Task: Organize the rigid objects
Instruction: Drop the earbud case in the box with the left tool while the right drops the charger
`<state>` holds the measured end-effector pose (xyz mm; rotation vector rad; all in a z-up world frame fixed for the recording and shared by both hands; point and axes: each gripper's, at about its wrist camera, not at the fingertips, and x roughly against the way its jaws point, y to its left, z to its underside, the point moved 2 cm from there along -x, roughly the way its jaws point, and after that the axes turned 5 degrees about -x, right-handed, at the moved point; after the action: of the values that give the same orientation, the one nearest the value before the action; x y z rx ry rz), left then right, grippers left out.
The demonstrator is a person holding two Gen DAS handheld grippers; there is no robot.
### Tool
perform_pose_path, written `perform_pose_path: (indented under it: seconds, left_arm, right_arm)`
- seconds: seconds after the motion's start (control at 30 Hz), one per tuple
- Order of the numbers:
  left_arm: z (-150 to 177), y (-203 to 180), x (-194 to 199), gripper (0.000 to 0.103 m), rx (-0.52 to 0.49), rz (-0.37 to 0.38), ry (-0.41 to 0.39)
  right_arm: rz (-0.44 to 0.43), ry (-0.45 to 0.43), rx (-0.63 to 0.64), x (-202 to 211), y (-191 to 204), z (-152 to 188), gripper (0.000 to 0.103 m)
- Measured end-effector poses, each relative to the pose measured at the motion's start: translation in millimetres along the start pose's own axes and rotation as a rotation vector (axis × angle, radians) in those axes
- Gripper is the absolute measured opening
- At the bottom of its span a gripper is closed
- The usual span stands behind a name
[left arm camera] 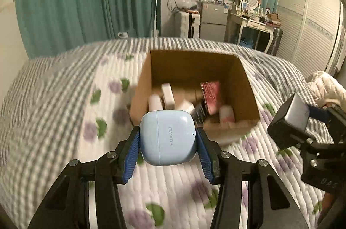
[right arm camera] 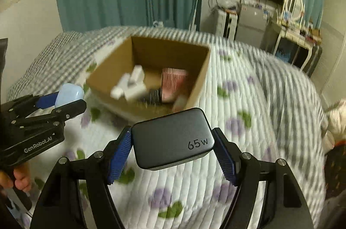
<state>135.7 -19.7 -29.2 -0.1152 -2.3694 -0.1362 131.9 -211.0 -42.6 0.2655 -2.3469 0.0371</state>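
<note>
Left gripper (left arm camera: 168,140) pinches earbud case (left arm camera: 167,137), right gripper (right arm camera: 172,142) pinches charger (right arm camera: 170,138), near box (left arm camera: 244,86)

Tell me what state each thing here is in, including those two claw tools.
Left gripper: shut on the earbud case.
Earbud case: lid closed, held above the bed.
Right gripper: shut on the charger.
Charger: held, tilted.
Cardboard box: open, partly filled.

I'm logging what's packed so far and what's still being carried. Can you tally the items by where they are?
Held in tongs: 2, blue earbuds case and grey 65W charger.
In the cardboard box: about 6; blur prevents an exact count.
Total: about 8.
</note>
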Motion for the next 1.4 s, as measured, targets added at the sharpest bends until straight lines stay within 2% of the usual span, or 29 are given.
perform_pose_path:
  seconds: [0.1, 0.27, 0.43, 0.63, 0.7, 0.73, 0.97, 1.03, 1.13, 1.23, 1.3, 1.4]
  left_arm:
    - [-22.6, 3.8, -16.1, 0.051, 0.005, -0.003, 0.0]
    - [-43.6, 3.3, -65.4, 0.051, -0.021, -0.006, 0.027]
    - [-44.6, 7.9, -109.2, 0.051, 0.012, 0.01, 0.064]
    - [-47.2, 4.1, -124.0, 0.054, -0.026, 0.002, 0.054]
    - [-51.8, 3.8, -116.9, 0.069, -0.044, -0.023, 0.023]
    - [-54.6, 5.2, -111.7, 0.071, -0.045, -0.031, 0.004]
    - [-62.8, 23.5, -100.0, 0.073, -0.004, -0.056, -0.028]
    - [-62.7, 26.8, -95.0, 0.073, 0.003, -0.064, -0.026]
    - [-61.2, 28.3, -78.0, 0.073, 0.014, -0.068, -0.031]
    - [-65.0, 24.1, -39.5, 0.073, -0.002, -0.068, -0.074]
    - [-70.7, 20.1, -12.5, 0.082, -0.012, -0.065, -0.103]
    - [-77.1, 15.4, 38.5, 0.088, -0.019, -0.069, -0.185]
  right_arm:
    - [0.021, -0.036, 0.027, -1.2, 5.1, -32.1, 0.072]
    - [-0.01, -0.04, 0.014, -32.2, -0.2, -71.4, 0.072]
    - [-0.001, -0.017, 0.042, -67.3, -4.5, -78.9, 0.072]
    - [-0.007, -0.003, 0.086, -93.4, -3.1, -68.5, 0.072]
    - [-0.017, -0.011, 0.097, -95.9, -1.0, -69.7, 0.072]
    - [-0.023, -0.01, 0.104, -97.8, 1.0, -71.1, 0.072]
    - [-0.077, 0.014, 0.111, -121.7, 12.0, -85.0, 0.073]
    - [-0.088, 0.019, 0.089, -128.4, 9.6, -88.6, 0.079]
    - [-0.047, 0.054, 0.065, -133.3, 3.5, -86.7, 0.08]
    - [-0.02, 0.031, 0.078, -105.7, 1.1, -78.8, 0.08]
    - [0.0, 0.004, 0.077, -79.2, -0.7, -78.4, 0.08]
    - [0.034, -0.057, 0.068, -26.5, -2.6, -83.2, 0.081]
